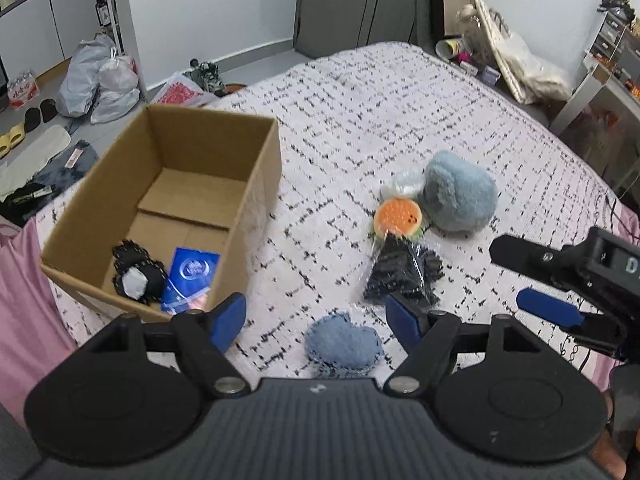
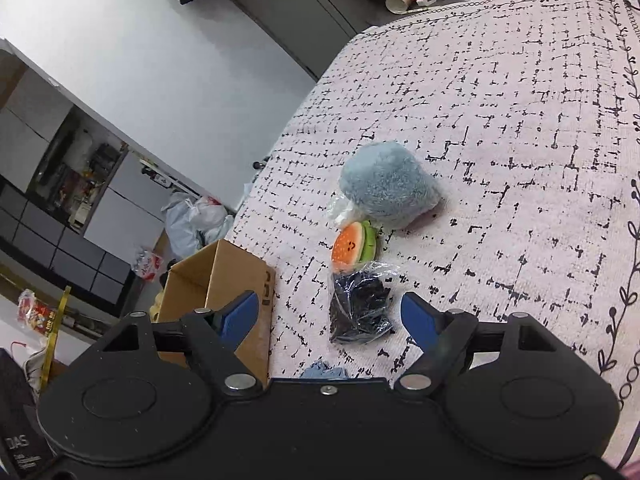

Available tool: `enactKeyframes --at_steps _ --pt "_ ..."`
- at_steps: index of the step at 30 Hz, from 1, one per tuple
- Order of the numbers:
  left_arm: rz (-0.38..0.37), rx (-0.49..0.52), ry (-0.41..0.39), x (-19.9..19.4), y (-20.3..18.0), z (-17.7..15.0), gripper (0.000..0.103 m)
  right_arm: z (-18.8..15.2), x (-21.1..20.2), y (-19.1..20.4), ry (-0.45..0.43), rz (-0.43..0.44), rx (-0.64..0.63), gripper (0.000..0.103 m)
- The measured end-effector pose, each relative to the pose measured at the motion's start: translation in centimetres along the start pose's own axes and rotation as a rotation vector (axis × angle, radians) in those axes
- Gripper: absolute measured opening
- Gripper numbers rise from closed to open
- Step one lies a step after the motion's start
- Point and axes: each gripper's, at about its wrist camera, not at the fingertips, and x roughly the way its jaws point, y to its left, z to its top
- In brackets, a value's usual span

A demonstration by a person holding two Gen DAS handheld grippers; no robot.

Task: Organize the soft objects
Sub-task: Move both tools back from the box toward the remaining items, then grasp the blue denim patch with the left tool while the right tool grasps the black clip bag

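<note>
— So, what's left on the bed?

— Four soft things. A denim-blue heart cushion lies nearest, right between the fingers of the left hand-held gripper, whose jaws are spread wide and holding nothing. Beyond it sits a black knit bundle in clear plastic wrap, touching a small orange-and-green plush, and behind that a fluffy grey-blue plush with a bit of crinkled clear plastic tucked against it.

— And the right one?

— The right hand-held gripper is also spread and empty, hovering over the wrapped bundle.

— Where do they go?

— Into the cardboard box, I'd guess; it stands on the bed to the left, with a black-and-white knit piece and a blue packet already inside.

— Tricky to grab?

— Probably not. All look light and squashy. The heart should pinch well across its middle. The wrap looks slippery, so I'd bite deep into the bundle, not the loose film.
</note>
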Motion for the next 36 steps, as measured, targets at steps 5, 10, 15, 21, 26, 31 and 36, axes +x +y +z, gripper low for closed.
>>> enactKeyframes --at_steps 5,10,15,21,26,31,36 --pt "0.020 0.004 0.055 1.8 -1.1 -0.7 0.075 -0.2 0.9 -1.2 0.024 0.025 0.033 0.085" --pt "0.058 -0.003 0.108 4.0 -1.6 -1.0 0.075 -0.2 1.8 -2.5 0.024 0.005 0.056 0.091" --pt "0.061 0.006 0.168 6.1 -2.0 -0.8 0.075 0.0 2.8 -3.5 0.035 0.022 0.077 0.095" --pt "0.056 0.023 0.209 7.8 -2.1 -1.3 0.075 0.1 4.0 -4.0 0.052 0.022 0.075 0.095" --pt "0.038 -0.005 0.205 8.5 -1.8 -1.9 0.075 -0.2 5.2 -3.8 0.057 0.018 0.037 0.095" --pt "-0.004 -0.051 0.173 8.4 -1.4 -2.3 0.055 -0.7 6.6 -3.5 0.061 0.001 -0.011 0.094" --pt "-0.030 -0.058 0.126 7.4 -1.3 -2.0 0.036 -0.8 7.2 -3.1 0.032 0.003 -0.035 0.093"
